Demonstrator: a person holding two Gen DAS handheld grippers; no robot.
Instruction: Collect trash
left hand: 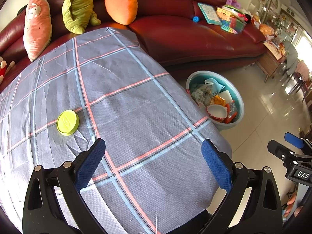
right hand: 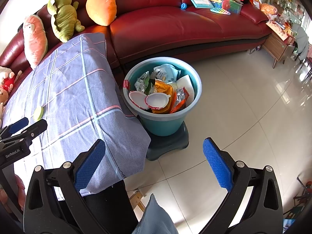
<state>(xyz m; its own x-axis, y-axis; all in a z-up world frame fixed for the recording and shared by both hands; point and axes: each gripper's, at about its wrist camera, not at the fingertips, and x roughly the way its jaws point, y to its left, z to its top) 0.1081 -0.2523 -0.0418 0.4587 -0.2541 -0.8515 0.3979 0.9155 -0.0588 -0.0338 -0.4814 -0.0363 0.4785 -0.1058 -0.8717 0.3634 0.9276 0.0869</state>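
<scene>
one green lid (left hand: 68, 122) on plaid cloth (left hand: 136, 107), ahead-left of left hand-held gripper (left hand: 154, 163), jaws apart

Home living room: red leather sofa (right hand: 175, 25), plush toys (left hand: 120, 2).

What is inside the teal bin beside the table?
The bin holds crumpled wrappers, two white peeled-off lids with red rims, white paper and a pale blue bag. Whatever lies below this top layer is covered.

black tongs (left hand: 154, 163) | blue textured pads (left hand: 89, 165) | silver screws
</scene>
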